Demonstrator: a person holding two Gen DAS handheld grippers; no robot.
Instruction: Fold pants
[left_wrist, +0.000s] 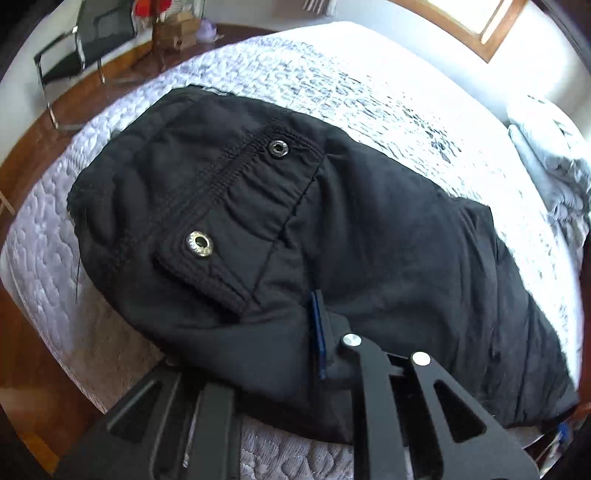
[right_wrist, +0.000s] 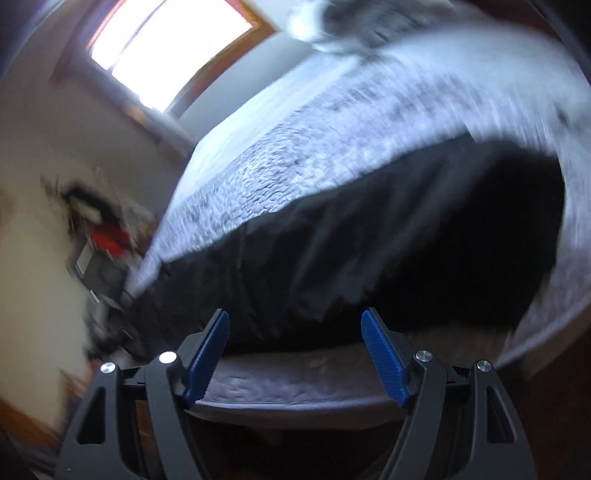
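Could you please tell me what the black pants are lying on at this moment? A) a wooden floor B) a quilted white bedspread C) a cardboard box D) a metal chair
B: the left wrist view shows the pants spread flat on the quilted white bedspread, which shows on several sides of them.

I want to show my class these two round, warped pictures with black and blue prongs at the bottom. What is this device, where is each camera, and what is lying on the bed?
A person holds a two-finger gripper in each hand; each carries a wide-angle camera looking along its fingers. The left-hand view shows black pants on a quilted bed cover. The left gripper is closed, pinching a fold of the cloth. The blurred right-hand view shows the right gripper with its blue pads apart, holding nothing, near the pants' edge.
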